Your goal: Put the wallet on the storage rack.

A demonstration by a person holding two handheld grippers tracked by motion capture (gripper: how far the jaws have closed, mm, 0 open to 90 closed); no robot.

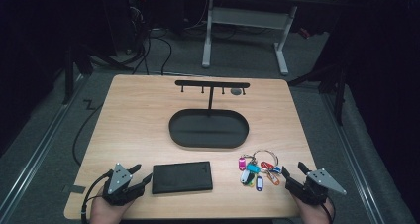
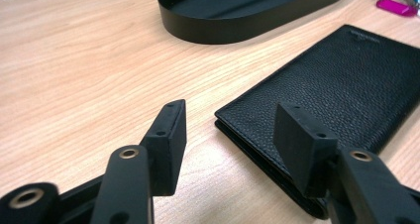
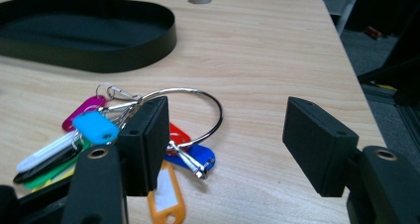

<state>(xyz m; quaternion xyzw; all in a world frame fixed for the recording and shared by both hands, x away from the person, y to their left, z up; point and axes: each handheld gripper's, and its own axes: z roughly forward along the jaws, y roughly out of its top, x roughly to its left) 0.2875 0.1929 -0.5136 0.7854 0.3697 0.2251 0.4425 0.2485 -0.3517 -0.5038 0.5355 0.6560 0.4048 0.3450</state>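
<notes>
Wooden table (image 1: 138,120), lower frame: both grippers, jaws apart and empty, in approach; left gripper (image 1: 140,176) must straddle the wallet (image 1: 182,177), right gripper (image 1: 294,174) the key ring (image 1: 259,170).

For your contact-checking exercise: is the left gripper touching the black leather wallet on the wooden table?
Apart. The high view shows bare wood between the left gripper and the black leather wallet; its jaws stand open with nothing between them.
</notes>
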